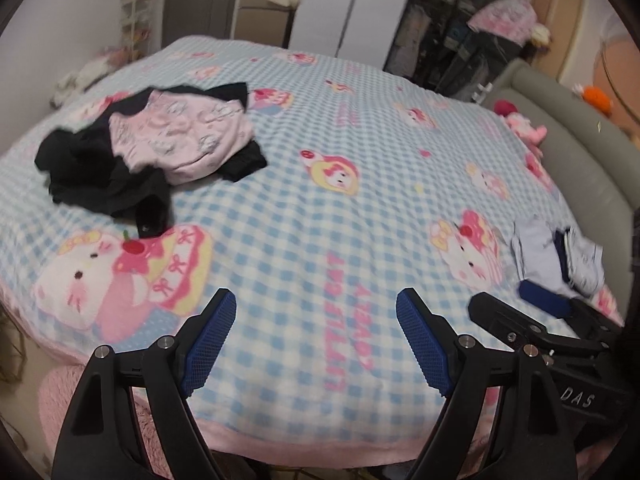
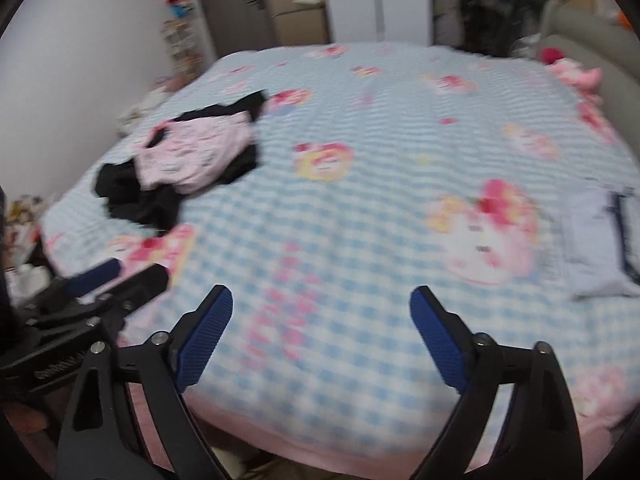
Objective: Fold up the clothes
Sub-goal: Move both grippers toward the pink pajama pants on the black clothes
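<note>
A heap of unfolded clothes lies on the bed's left half: a pink printed garment (image 1: 180, 136) (image 2: 192, 152) on top of black garments (image 1: 96, 176) (image 2: 140, 196). A folded pale blue and navy stack (image 1: 556, 260) (image 2: 600, 248) rests near the bed's right edge. My left gripper (image 1: 316, 316) hangs open and empty above the near edge of the blanket. My right gripper (image 2: 322, 312) is also open and empty over the same edge. Each gripper appears from the side in the other's view: the right one (image 1: 532, 320) and the left one (image 2: 104, 280).
A blue-checked cartoon blanket (image 1: 320, 208) (image 2: 360, 160) covers the bed. A grey padded headboard (image 1: 580, 168) runs along the right. Plush toys (image 1: 520, 124) sit at the far right corner. A wardrobe and cluttered shelves stand behind the bed. The right wrist view is blurred.
</note>
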`<action>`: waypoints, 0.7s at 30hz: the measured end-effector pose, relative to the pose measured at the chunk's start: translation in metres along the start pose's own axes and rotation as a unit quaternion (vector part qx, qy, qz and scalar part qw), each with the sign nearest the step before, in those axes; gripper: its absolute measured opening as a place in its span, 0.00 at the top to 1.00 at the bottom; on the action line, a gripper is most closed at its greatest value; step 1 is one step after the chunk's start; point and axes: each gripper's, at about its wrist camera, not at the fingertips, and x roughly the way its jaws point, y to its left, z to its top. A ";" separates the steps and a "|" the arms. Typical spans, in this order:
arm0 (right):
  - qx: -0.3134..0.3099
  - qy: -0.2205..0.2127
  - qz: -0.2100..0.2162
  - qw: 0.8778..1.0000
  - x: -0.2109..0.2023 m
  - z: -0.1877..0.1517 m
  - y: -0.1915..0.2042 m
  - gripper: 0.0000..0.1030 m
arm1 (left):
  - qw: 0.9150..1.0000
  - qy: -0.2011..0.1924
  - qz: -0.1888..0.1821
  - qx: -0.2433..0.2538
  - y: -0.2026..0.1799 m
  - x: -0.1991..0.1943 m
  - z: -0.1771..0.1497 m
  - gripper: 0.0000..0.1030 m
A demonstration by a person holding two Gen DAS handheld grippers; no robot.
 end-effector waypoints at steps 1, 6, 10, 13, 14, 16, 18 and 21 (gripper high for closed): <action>-0.007 0.003 0.008 1.000 0.007 0.005 0.009 0.13 | 1.000 0.001 -0.003 -0.012 0.010 0.001 0.001 0.23; -0.050 0.020 0.022 0.998 0.048 0.029 0.059 0.27 | 0.997 -0.002 0.029 -0.072 0.068 0.021 0.015 0.33; -0.061 0.035 0.046 0.996 0.082 0.052 0.091 0.29 | 0.992 -0.012 0.042 -0.115 0.113 0.043 0.041 0.34; -0.071 0.043 0.047 0.995 0.113 0.071 0.114 0.31 | 0.987 -0.018 0.055 -0.148 0.147 0.062 0.064 0.39; -0.075 0.045 0.046 0.995 0.125 0.077 0.120 0.33 | 0.985 -0.021 0.060 -0.160 0.158 0.068 0.071 0.40; -0.082 0.050 0.042 0.994 0.147 0.090 0.134 0.36 | 0.981 -0.027 0.061 -0.182 0.175 0.077 0.086 0.40; -0.089 0.054 0.039 0.994 0.169 0.102 0.147 0.40 | 0.978 -0.028 0.060 -0.197 0.189 0.090 0.100 0.40; -0.099 0.061 0.034 0.993 0.202 0.120 0.167 0.41 | 0.976 -0.025 0.057 -0.208 0.206 0.111 0.119 0.42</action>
